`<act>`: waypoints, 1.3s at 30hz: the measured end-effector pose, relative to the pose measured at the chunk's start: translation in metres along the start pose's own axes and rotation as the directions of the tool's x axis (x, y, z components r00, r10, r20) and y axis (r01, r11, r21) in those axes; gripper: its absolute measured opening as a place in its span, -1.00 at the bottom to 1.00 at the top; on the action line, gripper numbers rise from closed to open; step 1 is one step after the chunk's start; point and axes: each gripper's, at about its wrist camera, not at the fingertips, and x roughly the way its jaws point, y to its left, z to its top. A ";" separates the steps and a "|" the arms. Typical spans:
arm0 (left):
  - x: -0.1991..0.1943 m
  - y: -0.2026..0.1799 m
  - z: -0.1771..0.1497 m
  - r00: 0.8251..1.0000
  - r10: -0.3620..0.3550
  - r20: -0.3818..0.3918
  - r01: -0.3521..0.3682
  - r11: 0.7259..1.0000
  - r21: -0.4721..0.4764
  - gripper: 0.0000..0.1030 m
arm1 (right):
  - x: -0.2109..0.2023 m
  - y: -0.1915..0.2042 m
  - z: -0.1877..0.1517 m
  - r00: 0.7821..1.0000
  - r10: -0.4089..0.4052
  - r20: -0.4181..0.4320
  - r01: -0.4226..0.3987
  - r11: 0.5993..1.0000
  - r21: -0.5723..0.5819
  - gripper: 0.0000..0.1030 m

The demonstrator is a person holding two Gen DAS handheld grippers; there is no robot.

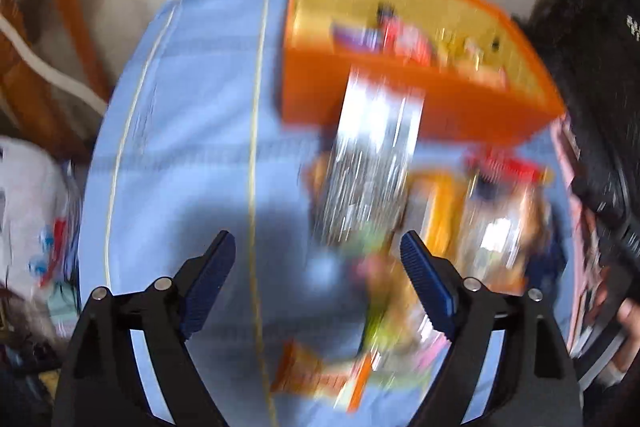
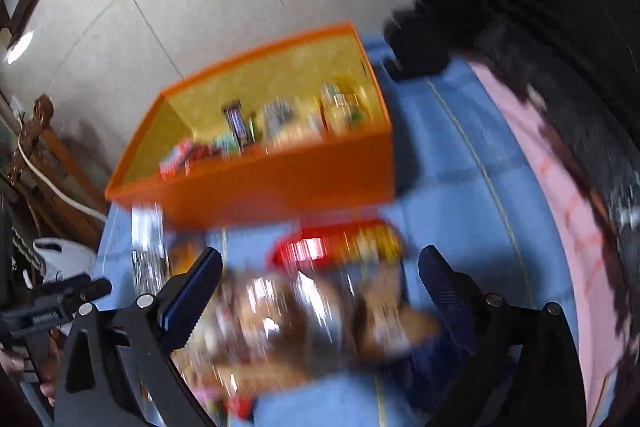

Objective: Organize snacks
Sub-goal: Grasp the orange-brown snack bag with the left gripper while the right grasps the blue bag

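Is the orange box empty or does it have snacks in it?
Not empty. The orange box has several snack packets lying inside along its near wall.

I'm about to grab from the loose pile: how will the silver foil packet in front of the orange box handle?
The silver foil packet looks thin and crinkly, so probably light and floppy. Its shiny film may be slippery between the pads. It lies across other snacks, so pushing may shift them too.

Home — blue bedspread (image 1: 192,115), wooden chair (image 1: 60,39)
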 end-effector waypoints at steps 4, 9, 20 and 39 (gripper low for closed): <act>0.011 0.010 -0.050 0.997 -0.011 -0.080 0.008 0.999 -0.042 0.60 | -0.010 0.003 -0.034 0.999 0.006 -0.054 -0.007 0.999 -0.033 0.92; 0.026 0.011 -0.088 0.991 -0.005 -0.130 -0.001 0.999 -0.050 0.60 | -0.021 0.011 -0.064 0.994 0.029 -0.104 -0.036 0.997 -0.069 0.92; 0.043 0.001 -0.126 0.993 0.062 -0.099 -0.055 0.995 0.080 0.13 | -0.043 -0.002 -0.088 0.994 0.000 -0.107 -0.009 0.996 -0.085 0.92; 0.011 0.054 -0.135 0.992 0.004 -0.125 -0.011 0.998 -0.058 -0.14 | 0.044 -0.045 -0.057 0.947 -0.292 -0.133 0.259 0.941 -0.218 0.33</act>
